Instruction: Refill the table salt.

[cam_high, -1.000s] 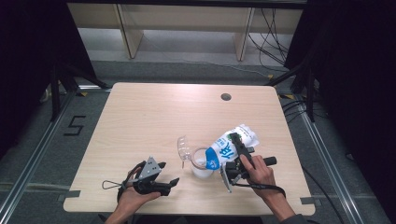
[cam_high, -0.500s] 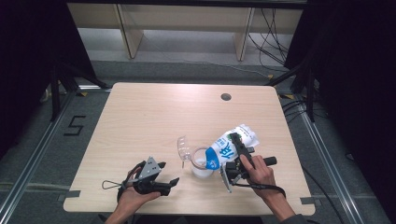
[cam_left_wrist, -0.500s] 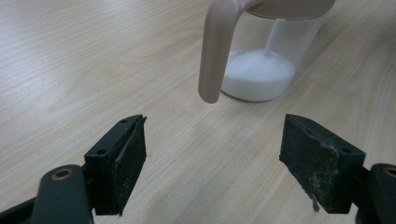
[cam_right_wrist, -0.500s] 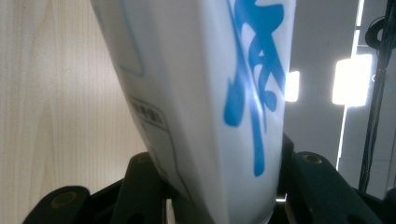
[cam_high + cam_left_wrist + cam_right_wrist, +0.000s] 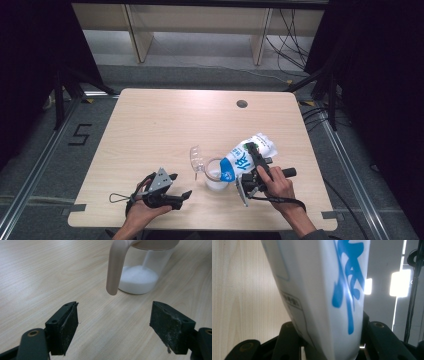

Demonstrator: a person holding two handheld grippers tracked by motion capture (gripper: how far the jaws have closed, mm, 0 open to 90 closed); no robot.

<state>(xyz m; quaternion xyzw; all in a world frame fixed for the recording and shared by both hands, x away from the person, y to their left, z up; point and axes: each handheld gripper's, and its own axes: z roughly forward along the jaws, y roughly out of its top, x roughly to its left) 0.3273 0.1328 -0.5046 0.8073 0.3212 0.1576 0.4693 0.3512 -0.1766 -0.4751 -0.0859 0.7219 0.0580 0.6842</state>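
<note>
Clear cup [image 5: 147, 270] with white powder on wooden table [image 5: 50, 270], beige handle [image 5: 115, 267], black jaws apart

- Cup [image 5: 216, 176] on table [image 5: 165, 130], near front edge, right of centre.
- Lid [image 5: 195, 158] just left of cup, touching or nearly touching its rim.
- Carton [image 5: 247, 156] tilted over cup from right, lower end above cup mouth, clamped in right gripper [image 5: 252, 167].
- Powder [image 5: 138, 280] in cup bottom.
- Left gripper [image 5: 175, 192] on table left of cup, well apart, jaws wide, pointing at cup handle [image 5: 115, 267].
- Hole [image 5: 242, 104] in table behind, near far edge.
</note>
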